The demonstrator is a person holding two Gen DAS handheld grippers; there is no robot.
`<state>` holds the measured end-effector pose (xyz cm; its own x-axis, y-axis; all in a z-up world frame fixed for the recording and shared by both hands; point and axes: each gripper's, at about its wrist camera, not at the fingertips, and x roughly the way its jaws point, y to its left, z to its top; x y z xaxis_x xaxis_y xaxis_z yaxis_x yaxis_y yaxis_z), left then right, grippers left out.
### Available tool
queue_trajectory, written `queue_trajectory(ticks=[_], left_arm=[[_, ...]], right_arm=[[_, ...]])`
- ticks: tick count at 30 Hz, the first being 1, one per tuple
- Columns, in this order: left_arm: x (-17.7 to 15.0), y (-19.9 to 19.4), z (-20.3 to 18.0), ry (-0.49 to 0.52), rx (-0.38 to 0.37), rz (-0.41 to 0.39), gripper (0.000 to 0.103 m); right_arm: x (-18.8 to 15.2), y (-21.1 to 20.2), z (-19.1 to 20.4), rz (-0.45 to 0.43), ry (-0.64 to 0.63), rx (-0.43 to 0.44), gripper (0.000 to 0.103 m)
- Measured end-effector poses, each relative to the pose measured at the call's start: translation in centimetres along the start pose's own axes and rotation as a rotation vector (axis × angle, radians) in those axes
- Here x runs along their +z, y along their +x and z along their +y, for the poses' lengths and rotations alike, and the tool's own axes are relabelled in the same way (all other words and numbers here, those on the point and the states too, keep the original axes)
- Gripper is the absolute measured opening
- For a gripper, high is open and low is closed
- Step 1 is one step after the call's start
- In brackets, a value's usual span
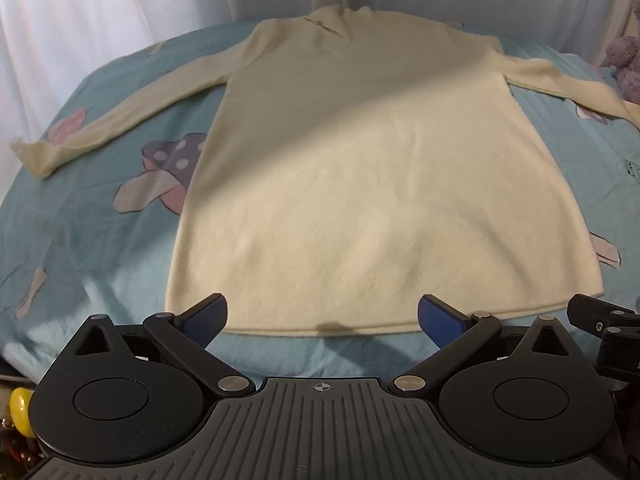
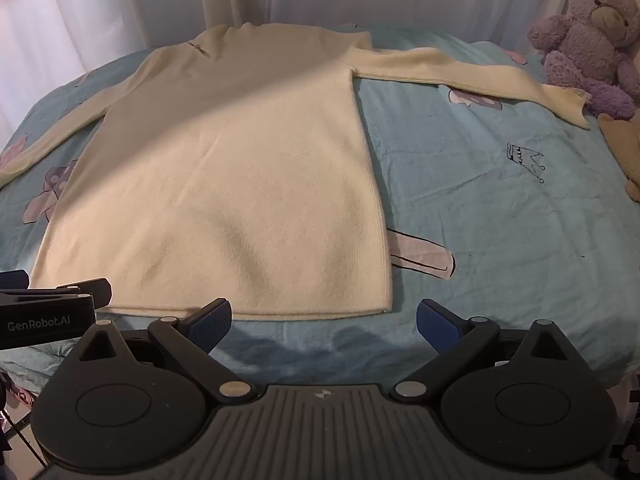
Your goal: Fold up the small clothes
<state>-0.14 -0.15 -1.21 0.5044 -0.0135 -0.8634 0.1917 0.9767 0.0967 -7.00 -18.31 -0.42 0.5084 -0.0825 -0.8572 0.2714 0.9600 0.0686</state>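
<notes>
A cream long-sleeved knit sweater [image 1: 360, 168] lies flat on the bed, neck far away, hem nearest me, both sleeves spread out sideways. It also shows in the right wrist view [image 2: 224, 184]. My left gripper [image 1: 322, 322] is open and empty, just above the middle of the hem. My right gripper [image 2: 324, 326] is open and empty, just before the hem's right corner [image 2: 384, 308]. The left sleeve cuff [image 1: 32, 160] lies far left. The right sleeve cuff [image 2: 576, 108] lies far right, beside the teddy bear.
A light blue bedsheet [image 2: 500, 208] with mushroom prints covers the bed. A purple teddy bear [image 2: 592, 36] sits at the back right, with a beige soft toy [image 2: 628, 148] at the right edge. White curtains [image 1: 100, 8] hang behind. The left gripper's body [image 2: 44, 312] shows at left.
</notes>
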Motion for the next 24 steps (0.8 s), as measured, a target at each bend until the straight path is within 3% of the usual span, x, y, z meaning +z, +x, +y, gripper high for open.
queue_trajectory(ticks=[24], left_arm=[[0.11, 0.39, 0.24, -0.002, -0.01, 0.007, 0.103]], right_arm=[[-0.11, -0.23, -0.18, -0.017, 0.009, 0.004, 0.099]])
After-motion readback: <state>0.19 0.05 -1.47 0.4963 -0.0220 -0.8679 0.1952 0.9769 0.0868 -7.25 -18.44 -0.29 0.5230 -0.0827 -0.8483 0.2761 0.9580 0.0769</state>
